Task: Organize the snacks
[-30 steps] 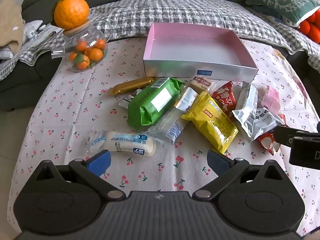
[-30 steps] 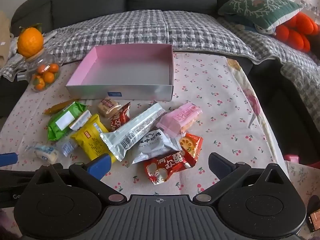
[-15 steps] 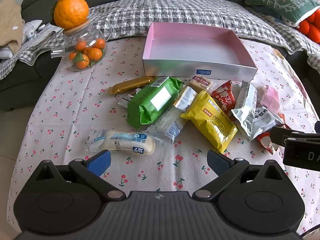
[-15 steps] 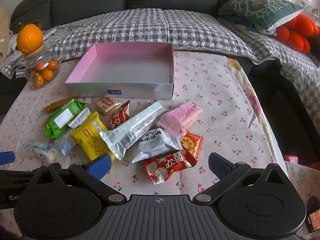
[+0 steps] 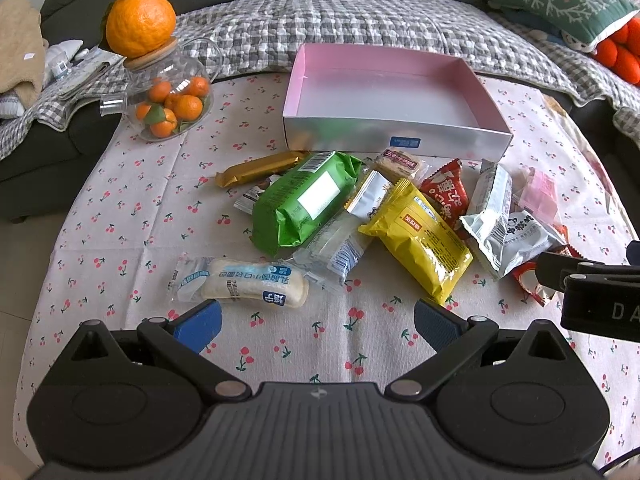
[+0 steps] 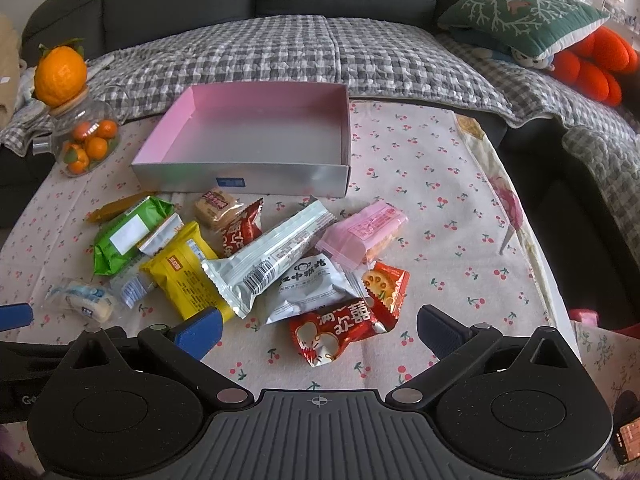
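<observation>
An empty pink box stands at the far side of the table. In front of it lies a heap of snack packets: a green pack, a yellow pack, a gold bar, a white-blue bun, a long silver pack, a pink pack and a red pack. My left gripper is open and empty, just short of the bun. My right gripper is open and empty, its fingers either side of the red pack.
A glass jar of small oranges with a large orange on its lid stands at the far left. A sofa with a checked blanket and a green cushion lies behind the table. The table's right edge drops off.
Both grippers have edged forward and slightly nearer the packets; the box and snacks have not moved. Both stay open.
</observation>
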A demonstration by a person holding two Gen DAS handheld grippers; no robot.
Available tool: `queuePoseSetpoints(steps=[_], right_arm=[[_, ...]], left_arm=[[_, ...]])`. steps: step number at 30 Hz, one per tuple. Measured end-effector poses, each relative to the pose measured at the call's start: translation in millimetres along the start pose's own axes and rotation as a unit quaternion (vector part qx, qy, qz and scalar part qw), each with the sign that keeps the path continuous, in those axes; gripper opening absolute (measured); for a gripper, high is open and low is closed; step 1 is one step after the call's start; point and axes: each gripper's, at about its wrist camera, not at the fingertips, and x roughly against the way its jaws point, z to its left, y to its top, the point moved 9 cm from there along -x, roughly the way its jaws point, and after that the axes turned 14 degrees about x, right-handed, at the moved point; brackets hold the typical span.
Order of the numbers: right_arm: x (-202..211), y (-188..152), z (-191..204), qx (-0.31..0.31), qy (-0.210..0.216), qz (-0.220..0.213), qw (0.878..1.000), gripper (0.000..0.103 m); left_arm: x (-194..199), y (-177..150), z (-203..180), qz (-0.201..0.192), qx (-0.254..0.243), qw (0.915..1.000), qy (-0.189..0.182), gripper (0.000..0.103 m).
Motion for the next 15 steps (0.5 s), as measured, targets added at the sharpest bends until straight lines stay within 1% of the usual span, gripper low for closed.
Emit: queuePoseSetpoints(steps=[15], right_arm=[[-1.5, -1.8, 1.0, -0.002, 0.002, 0.002, 1.0, 0.103]], left_arm=[[0.5, -2.5, -1.6, 0.0, -0.001, 1.0, 0.0, 0.103]])
